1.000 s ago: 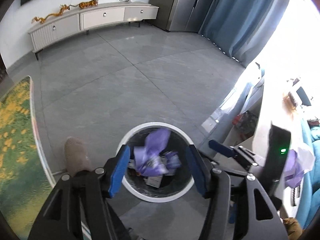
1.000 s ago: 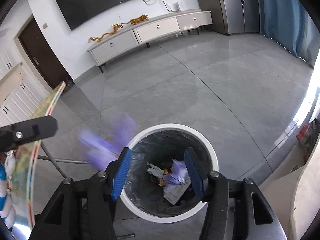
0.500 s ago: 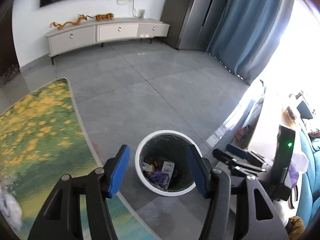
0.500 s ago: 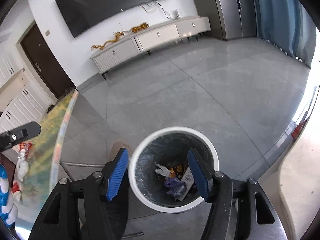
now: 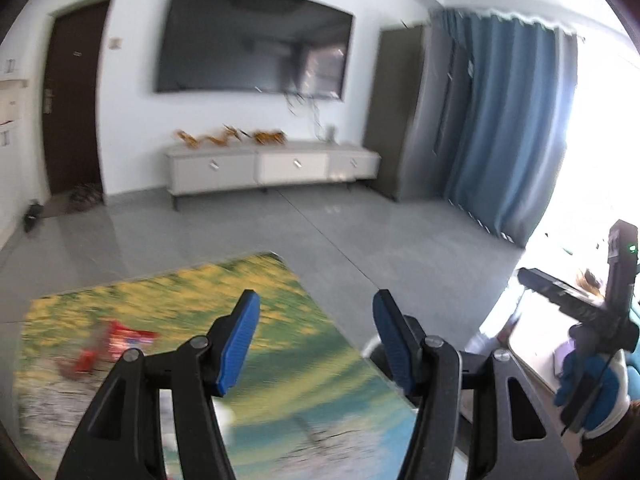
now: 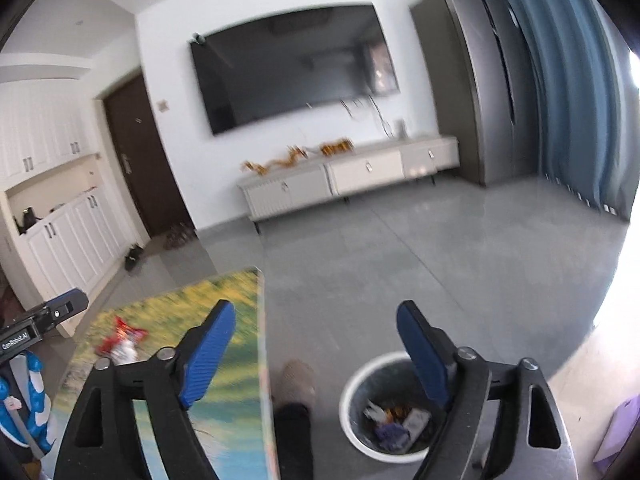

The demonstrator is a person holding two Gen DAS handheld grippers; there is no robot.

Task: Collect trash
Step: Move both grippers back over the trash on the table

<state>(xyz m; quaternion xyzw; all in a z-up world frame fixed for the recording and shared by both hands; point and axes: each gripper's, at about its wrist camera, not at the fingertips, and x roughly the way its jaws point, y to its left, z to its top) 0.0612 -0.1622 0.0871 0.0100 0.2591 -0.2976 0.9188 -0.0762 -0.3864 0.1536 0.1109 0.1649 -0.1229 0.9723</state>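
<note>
My left gripper (image 5: 316,340) is open and empty above a table with a yellow-green printed top (image 5: 280,384). A red and white wrapper (image 5: 116,346) lies on the table's left part, blurred; it also shows in the right wrist view (image 6: 122,342). My right gripper (image 6: 314,354) is open and empty, held over the table's right edge (image 6: 262,344). The white-rimmed trash bin (image 6: 362,376) stands on the floor below right, with several pieces of trash (image 6: 394,426) inside. Only a sliver of the bin rim (image 5: 370,346) shows in the left wrist view.
A foot in a beige slipper (image 6: 298,380) stands between the table and the bin. Grey tiled floor (image 6: 400,260) runs to a white TV cabinet (image 6: 348,182) under a wall TV (image 6: 292,68). Blue curtains (image 5: 508,132) hang at right. The right gripper body (image 5: 592,312) shows at right.
Both grippers have tilted up and swung left from over the bin toward the table. The bin has dropped to the lower right. The red wrapper on the table has come into view.
</note>
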